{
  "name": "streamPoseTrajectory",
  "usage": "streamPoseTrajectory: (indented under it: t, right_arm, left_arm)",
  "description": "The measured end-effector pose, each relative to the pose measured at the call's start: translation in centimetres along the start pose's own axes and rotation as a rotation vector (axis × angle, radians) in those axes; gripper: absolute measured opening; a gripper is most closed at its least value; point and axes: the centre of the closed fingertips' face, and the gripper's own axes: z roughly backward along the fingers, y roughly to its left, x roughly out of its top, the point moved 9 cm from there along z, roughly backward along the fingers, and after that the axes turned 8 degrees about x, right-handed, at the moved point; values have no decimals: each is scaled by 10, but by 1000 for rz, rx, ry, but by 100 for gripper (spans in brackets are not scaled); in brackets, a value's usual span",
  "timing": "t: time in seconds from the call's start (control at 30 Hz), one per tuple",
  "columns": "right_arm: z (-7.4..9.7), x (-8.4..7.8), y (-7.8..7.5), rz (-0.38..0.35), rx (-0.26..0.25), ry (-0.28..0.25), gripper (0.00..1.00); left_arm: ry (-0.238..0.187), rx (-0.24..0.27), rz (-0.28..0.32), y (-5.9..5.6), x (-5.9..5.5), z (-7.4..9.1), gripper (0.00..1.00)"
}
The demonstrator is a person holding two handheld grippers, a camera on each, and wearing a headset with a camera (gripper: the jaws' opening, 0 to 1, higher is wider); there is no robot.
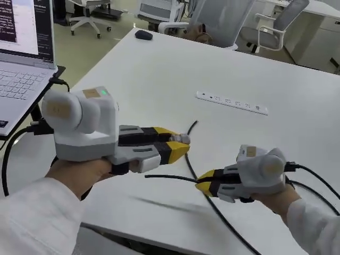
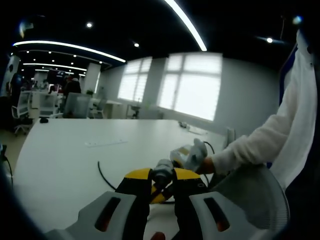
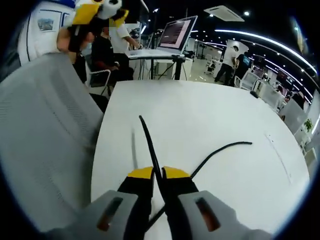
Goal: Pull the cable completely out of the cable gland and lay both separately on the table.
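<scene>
Gland (image 1: 183,138) seemingly in level left gripper (image 1: 181,143)

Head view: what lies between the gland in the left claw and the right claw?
In the head view, black cable crosses the bare table between gland and right claw.

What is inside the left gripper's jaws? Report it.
The gland, grey, sits clamped at the tips of the left gripper. The yellow jaws cover its lower part, so whether anything sits in its bore cannot be seen.
</scene>
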Motion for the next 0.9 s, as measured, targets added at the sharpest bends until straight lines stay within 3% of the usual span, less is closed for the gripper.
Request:
streamPoseTrajectory:
  t: [0.07, 0.23, 0.37, 0.43, 0.5, 0.8, 0.9]
  right_arm:
    - [-8, -5, -3, -42, -8, -10, 6]
    - [-17, -8, 3, -24, -20, 52, 6]
    - [-24, -13, 6, -61, -18, 50, 7]
    - [-28, -16, 6, -81, -17, 71, 7]
    - [-31, -22, 6, -49, -20, 123, 7]
    - [-36, -27, 10, -128, -7, 89, 10]
    - [-36, -28, 13, -156, -8, 91, 19]
  left_arm:
    - [4, 1, -2, 0, 0, 0, 18]
    - [31, -6, -10, -1, -4, -2, 18]
    - [42, -11, 2, -1, -4, -3, 18]
    - [46, -10, 4, 1, -5, -4, 18]
    - [47, -12, 8, 1, -5, -4, 18]
    - [64, -15, 43, 3, -8, -5, 18]
    - [73, -6, 60, 4, -10, -5, 18]
